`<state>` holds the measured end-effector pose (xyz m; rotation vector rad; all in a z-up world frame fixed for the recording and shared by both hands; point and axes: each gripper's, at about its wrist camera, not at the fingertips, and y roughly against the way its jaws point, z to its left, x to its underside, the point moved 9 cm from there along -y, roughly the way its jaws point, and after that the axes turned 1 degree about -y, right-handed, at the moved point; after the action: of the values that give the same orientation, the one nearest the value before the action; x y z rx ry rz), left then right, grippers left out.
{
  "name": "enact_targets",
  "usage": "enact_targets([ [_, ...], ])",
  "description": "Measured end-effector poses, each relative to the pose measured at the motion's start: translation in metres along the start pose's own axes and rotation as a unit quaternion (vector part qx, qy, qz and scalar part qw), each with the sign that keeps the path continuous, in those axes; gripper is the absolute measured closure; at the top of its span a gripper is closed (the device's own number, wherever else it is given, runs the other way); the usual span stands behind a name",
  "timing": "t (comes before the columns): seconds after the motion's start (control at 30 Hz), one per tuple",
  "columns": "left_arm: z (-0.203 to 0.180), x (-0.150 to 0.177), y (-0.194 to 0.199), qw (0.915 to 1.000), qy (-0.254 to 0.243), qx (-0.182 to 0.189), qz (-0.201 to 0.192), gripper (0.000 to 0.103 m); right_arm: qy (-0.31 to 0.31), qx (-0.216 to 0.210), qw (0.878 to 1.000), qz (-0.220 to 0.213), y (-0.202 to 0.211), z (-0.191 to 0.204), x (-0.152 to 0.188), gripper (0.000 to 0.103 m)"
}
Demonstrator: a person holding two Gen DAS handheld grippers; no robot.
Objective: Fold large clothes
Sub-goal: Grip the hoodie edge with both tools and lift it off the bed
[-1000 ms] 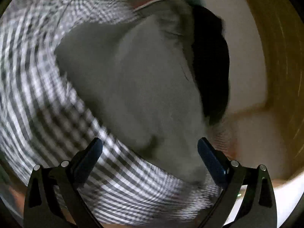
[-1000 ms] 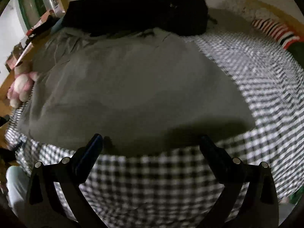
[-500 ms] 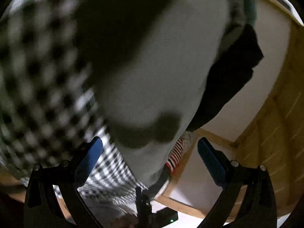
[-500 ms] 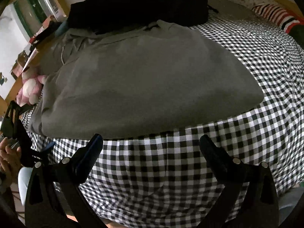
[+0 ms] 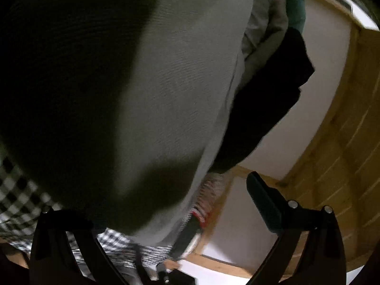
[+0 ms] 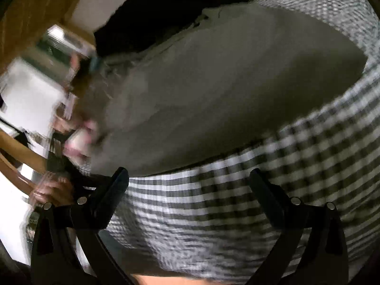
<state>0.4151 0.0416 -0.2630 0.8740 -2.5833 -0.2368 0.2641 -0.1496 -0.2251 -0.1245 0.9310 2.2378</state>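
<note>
Now both tongs (image 5: 180, 199) (image 6: 190, 180) spread, empty, near grey garment (image 6: 225, 95) edge on checked sheet (image 6: 261, 213).

White wall (image 5: 315, 99); pine plank panelling (image 5: 351, 142) alongside; black-white checked bedcover (image 6: 261, 201); dim light, deep shadows.

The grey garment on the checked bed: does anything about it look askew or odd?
Nothing stands out. The grey knit garment lies flat on the black-and-white checked bedcover, with a black garment heaped at its far edge.
</note>
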Motion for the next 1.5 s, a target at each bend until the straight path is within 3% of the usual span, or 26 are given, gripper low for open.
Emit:
enact_targets([
  [0.07, -0.003, -0.006, -0.002, 1.0000, 0.007, 0.004, 0.001, 0.020, -0.053, -0.048, 0.997, 0.015, -0.007, 0.003, 0.008, 0.003],
  [0.1, -0.003, -0.007, -0.002, 1.0000, 0.008, 0.000, 0.000, 0.031, -0.071, -0.064, 0.995, 0.017, -0.009, 0.003, 0.012, 0.003],
  [0.17, -0.001, -0.008, -0.002, 1.0000, 0.007, -0.006, 0.000, 0.044, -0.105, -0.089, 0.991, 0.006, -0.010, 0.003, 0.015, 0.003],
  [0.2, 0.001, -0.009, -0.002, 0.9999, 0.006, -0.013, 0.001, 0.056, -0.121, -0.098, 0.988, -0.004, -0.010, 0.001, 0.013, 0.003],
  [0.43, -0.001, -0.009, -0.002, 0.9999, -0.011, -0.006, 0.004, 0.062, -0.253, -0.144, 0.955, -0.055, -0.018, -0.031, -0.027, 0.002],
  [0.57, -0.001, -0.009, 0.001, 0.9998, -0.017, -0.001, 0.005, 0.064, -0.250, -0.169, 0.948, -0.100, -0.014, -0.019, -0.066, 0.003],
  [0.7, 0.000, -0.008, 0.002, 0.9997, -0.025, -0.001, 0.005, 0.064, -0.299, -0.149, 0.937, -0.096, -0.029, -0.031, -0.082, 0.002],
  [0.73, -0.001, -0.008, 0.002, 0.9996, -0.028, -0.003, 0.003, 0.064, -0.301, -0.162, 0.934, -0.101, -0.028, -0.026, -0.090, 0.004],
  [0.77, 0.000, -0.008, 0.004, 0.9995, -0.032, -0.005, -0.002, 0.064, -0.297, -0.174, 0.933, -0.108, -0.022, -0.020, -0.096, 0.020],
  [0.8, 0.001, -0.009, 0.005, 0.9994, -0.035, -0.005, -0.007, 0.064, -0.291, -0.183, 0.932, -0.115, -0.014, -0.015, -0.101, 0.049],
  [0.83, 0.001, -0.010, 0.007, 0.9992, -0.038, -0.002, -0.014, 0.061, -0.266, -0.180, 0.939, -0.122, -0.005, -0.006, -0.106, 0.078],
  [0.9, 0.006, -0.013, 0.012, 0.9987, -0.041, 0.012, -0.028, 0.052, -0.228, -0.156, 0.953, -0.124, -0.003, -0.003, -0.109, 0.077],
  [0.97, 0.016, -0.016, 0.016, 0.9986, -0.025, 0.021, -0.042, 0.037, -0.249, -0.132, 0.954, -0.099, -0.015, -0.019, -0.106, 0.076],
  [1.0, 0.019, -0.019, 0.022, 0.9974, -0.019, 0.032, -0.062, 0.025, -0.262, -0.124, 0.953, -0.084, -0.023, -0.028, -0.102, 0.068],
  [1.03, 0.018, -0.023, 0.028, 0.9952, -0.018, 0.044, -0.085, 0.022, -0.281, -0.127, 0.949, -0.069, -0.029, -0.037, -0.096, 0.054],
  [1.1, 0.012, -0.026, 0.029, 0.9938, -0.030, 0.053, -0.093, 0.009, -0.292, -0.148, 0.942, -0.073, -0.033, -0.039, -0.090, 0.047],
  [1.17, 0.008, -0.028, 0.020, 0.9951, -0.048, 0.025, -0.082, 0.006, -0.278, -0.142, 0.946, -0.084, -0.032, -0.035, -0.093, 0.048],
  [1.2, 0.007, -0.030, 0.016, 0.9957, -0.048, 0.007, -0.079, 0.006, -0.283, -0.143, 0.944, -0.090, -0.031, -0.035, -0.095, 0.063],
  [1.27, 0.002, -0.034, 0.014, 0.9970, -0.037, -0.005, -0.068, 0.014, -0.289, -0.151, 0.939, -0.106, -0.022, -0.032, -0.102, 0.074],
  [1.33, -0.002, -0.033, 0.016, 0.9968, -0.050, -0.040, -0.049, 0.051, -0.266, -0.159, 0.943, -0.122, -0.007, -0.021, -0.108, 0.079],
  [1.5, -0.008, -0.026, 0.026, 0.9967, -0.068, -0.017, -0.042, 0.065, -0.269, -0.193, 0.934, -0.131, 0.010, -0.013, -0.116, 0.080],
])
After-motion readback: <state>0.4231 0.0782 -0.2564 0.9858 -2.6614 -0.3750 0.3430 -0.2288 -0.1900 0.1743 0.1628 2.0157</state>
